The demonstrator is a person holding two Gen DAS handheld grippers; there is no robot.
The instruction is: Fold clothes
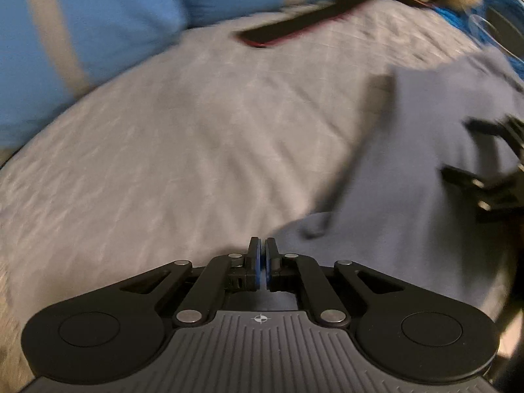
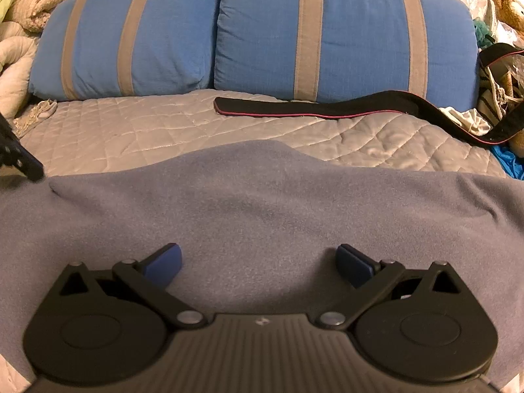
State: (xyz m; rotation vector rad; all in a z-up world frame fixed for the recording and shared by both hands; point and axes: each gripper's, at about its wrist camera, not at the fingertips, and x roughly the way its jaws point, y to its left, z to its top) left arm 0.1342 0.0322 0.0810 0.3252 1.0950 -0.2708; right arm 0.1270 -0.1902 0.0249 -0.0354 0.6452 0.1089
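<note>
Garment (image 2: 262,203) of grey-blue fleece lay spread across the lower half of the right wrist view, on a quilted grey bed (image 2: 137,121); in the left wrist view it filled the right side of the frame, one edge lifted in a fold. What kind of clothing it was could not be told.

Right claw (image 2: 258,262) stood wide, its blue pads (image 2: 163,262) just above or on the cloth, with nothing pinched between them. Left claw (image 1: 262,255) was narrow, jaws almost shut, at the lower centre of its blurred frame, right at the garment's near edge; whether a thin hem was caught between them could not be told. Its tip also showed at the left edge of the right wrist view.

Two blue pillows (image 2: 344,32) with grey stripes lined the top of the frame, and a black strap (image 2: 294,106) edged in red lay in front of them, well apart from the garment.

Judging by the mostly flat, wide cloth with only one raised edge, folding seemed at an early stage: perhaps a first fold begun, the rest left to do.
</note>
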